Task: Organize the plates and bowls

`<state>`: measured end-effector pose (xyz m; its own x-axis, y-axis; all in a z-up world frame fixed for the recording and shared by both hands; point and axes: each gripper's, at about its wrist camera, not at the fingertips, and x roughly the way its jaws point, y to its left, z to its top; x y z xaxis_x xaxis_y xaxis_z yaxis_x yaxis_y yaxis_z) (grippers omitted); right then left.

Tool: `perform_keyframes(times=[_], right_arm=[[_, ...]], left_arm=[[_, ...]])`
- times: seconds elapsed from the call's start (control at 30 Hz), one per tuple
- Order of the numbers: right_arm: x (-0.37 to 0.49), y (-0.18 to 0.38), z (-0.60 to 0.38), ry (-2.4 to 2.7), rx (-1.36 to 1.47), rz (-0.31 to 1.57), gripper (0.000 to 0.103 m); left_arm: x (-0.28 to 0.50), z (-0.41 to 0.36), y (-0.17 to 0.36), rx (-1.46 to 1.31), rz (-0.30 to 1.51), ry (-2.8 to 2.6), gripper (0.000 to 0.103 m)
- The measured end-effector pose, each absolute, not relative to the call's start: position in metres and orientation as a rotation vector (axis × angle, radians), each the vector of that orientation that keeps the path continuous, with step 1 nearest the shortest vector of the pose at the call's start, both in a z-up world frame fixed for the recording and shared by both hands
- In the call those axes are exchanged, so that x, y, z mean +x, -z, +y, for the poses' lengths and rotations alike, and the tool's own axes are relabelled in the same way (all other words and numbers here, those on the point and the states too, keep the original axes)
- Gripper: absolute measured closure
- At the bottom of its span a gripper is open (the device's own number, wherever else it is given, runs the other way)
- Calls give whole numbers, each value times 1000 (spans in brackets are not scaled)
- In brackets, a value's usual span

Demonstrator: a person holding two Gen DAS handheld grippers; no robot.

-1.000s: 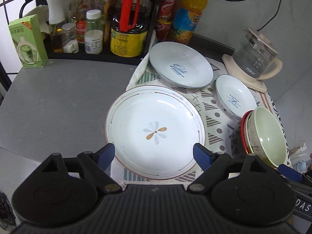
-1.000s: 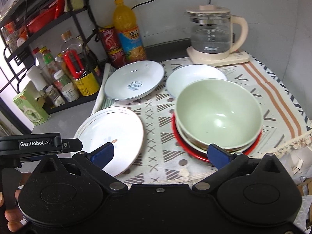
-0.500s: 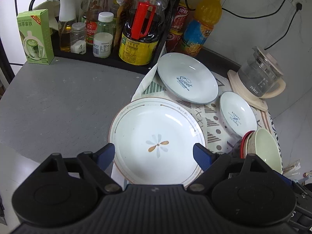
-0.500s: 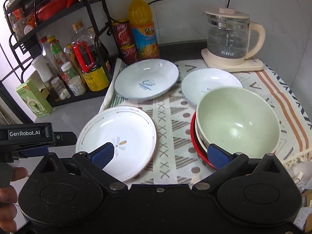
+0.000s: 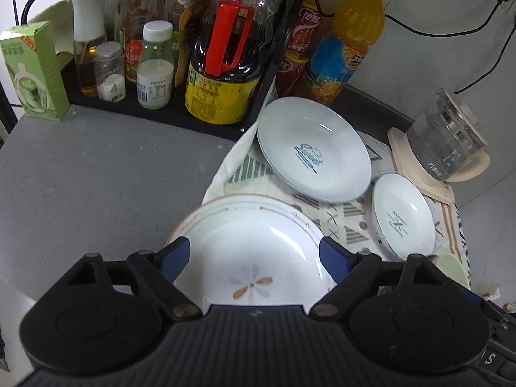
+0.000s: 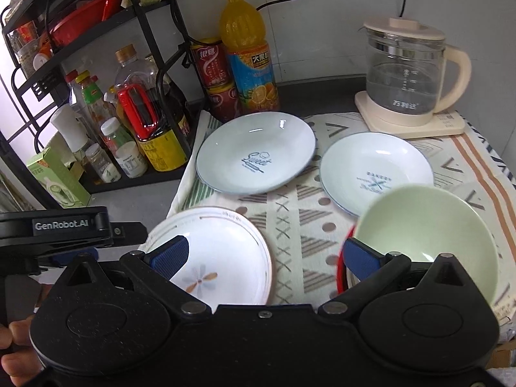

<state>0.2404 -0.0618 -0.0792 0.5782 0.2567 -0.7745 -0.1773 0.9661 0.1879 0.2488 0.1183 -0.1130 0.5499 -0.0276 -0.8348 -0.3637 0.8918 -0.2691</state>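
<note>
A white plate with a flower motif lies on the patterned cloth, right under my open left gripper, whose blue pads hang over its left and right rims with nothing held. Behind it lie a pale blue "Sweet" plate and a smaller white plate. My right gripper is open and empty over the cloth, between the flower plate and a green bowl stacked in a red-rimmed bowl. The "Sweet" plate and small plate lie beyond.
A black rack of bottles and jars lines the back, with a green carton at its left. A glass kettle stands at the back right corner. Bare grey counter lies left of the cloth. A hand holds the left gripper.
Both grippers have moved forward toward the rack. The flower plate now sits lower in the left view, between the pads. The bowl stack has slid right in the right view.
</note>
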Motion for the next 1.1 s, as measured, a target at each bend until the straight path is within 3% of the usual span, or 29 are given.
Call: perform_keyframes(times=[0.53, 1.1], right_arm=[[325, 106, -50, -230, 118, 971, 0], [384, 168, -61, -137, 321, 1097, 0]], left_arm=[[325, 141, 143, -564, 1000, -208, 17], [373, 146, 188, -653, 1044, -242, 20]])
